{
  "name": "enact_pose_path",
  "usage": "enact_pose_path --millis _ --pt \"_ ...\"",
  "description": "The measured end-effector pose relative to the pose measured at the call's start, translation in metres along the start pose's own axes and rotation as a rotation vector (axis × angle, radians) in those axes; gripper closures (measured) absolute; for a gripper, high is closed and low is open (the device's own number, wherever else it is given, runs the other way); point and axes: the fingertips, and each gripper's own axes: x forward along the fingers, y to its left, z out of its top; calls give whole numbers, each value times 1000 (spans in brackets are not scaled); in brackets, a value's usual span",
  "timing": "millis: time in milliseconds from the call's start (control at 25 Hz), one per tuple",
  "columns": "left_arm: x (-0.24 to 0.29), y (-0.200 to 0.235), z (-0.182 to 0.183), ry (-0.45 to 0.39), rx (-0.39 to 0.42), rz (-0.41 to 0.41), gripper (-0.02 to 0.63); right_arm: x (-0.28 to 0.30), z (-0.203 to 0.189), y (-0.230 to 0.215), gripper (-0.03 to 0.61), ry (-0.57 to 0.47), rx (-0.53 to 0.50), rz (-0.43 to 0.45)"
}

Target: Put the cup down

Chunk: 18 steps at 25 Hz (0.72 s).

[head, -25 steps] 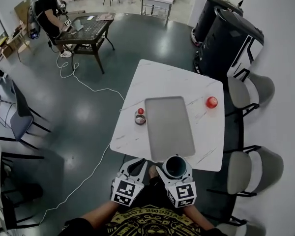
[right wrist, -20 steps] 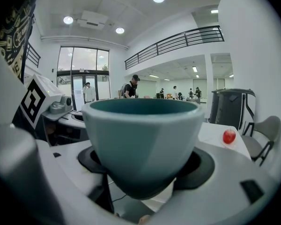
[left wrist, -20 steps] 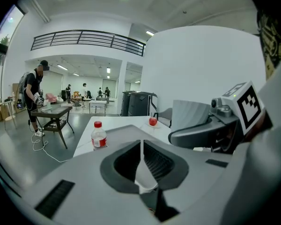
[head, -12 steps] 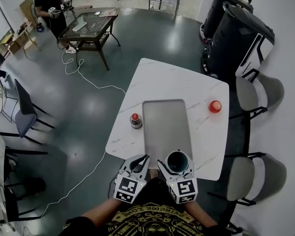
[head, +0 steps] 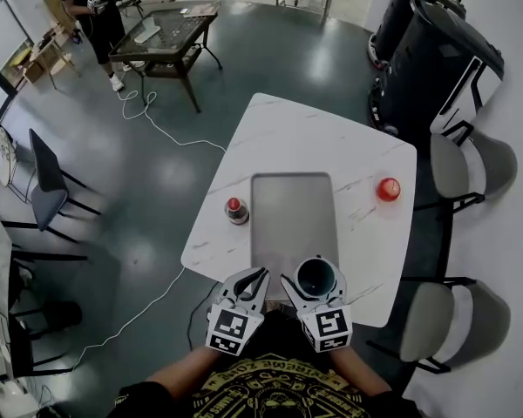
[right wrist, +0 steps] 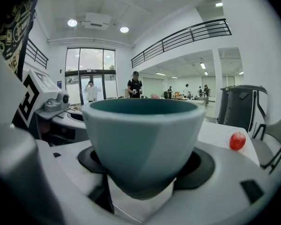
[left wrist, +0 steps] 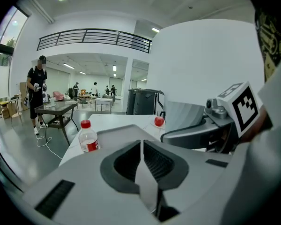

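While the right gripper (head: pixel 316 282) clamps the teal cup (right wrist: pixel 147 135) at its base, upright over the near end of the grey tray (head: pixel 292 212) on the tabletop (head: pixel 349 142), the left gripper (left wrist: pixel 141 161) (jaws pressed together, nothing between them) hovers just beside it.

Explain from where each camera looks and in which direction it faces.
Head view: on the person's head, looking steeply down at the table; shows left gripper, right gripper, forearms, shirt.
Left gripper view: rides the left gripper, looks along its shut jaws across the table toward the bottle; shirt at upper right.
Right gripper view: rides the right gripper, looks past the cup clamped in its jaws; shirt at upper left.
Shared: both gripper views show the red round object on the table.
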Motion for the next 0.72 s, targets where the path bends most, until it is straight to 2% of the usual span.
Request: enact_pose_path --millis 240,720 --pt "20 -4 -12 33 -20 5 584 14 -12 -20 207 22 -1 1" --pt "64 0 -33 129 -2 8 584 48 -42 -47 207 34 19 1"
